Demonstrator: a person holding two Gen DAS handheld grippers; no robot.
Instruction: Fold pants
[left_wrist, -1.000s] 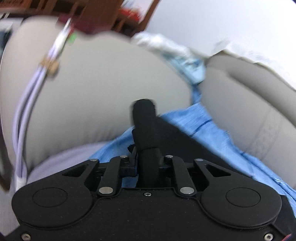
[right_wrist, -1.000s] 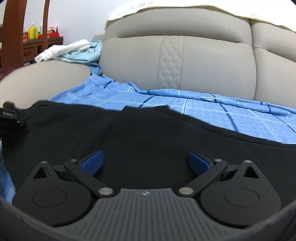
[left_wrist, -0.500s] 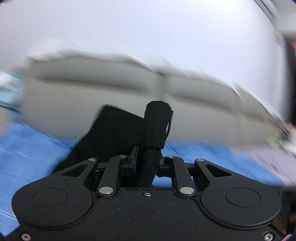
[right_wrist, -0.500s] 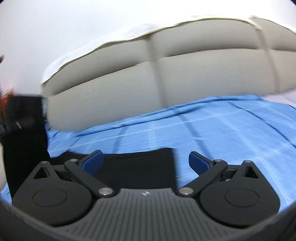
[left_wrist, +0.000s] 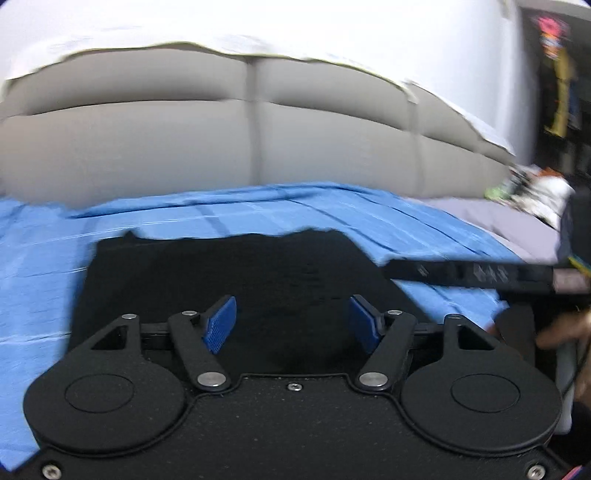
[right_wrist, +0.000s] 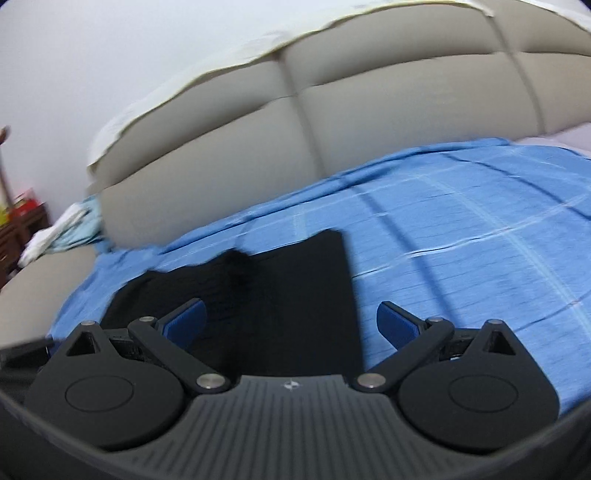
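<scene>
Starting nearest the cameras, we record the left gripper (left_wrist: 291, 319) with its jaws apart, having just been opening; its blue pads (left_wrist: 221, 325) press on nothing, and the black pants (left_wrist: 236, 273) lie flat beneath and beyond them. We note the right gripper (right_wrist: 291, 325) likewise spread wide, empty, hovering over the right-hand edge of the same pants (right_wrist: 288, 295). The garment rests as a folded dark rectangle on a blue checked sheet (left_wrist: 37, 258) covering the sofa seat. At the right edge of the left view we see a black bar-like item (left_wrist: 469, 275) and part of a hand (left_wrist: 561, 330), both blurred. Farther back stands the beige sofa backrest (right_wrist: 388, 122), topped by a pale cloth (left_wrist: 236, 48), with a white wall (left_wrist: 295, 22) behind.
</scene>
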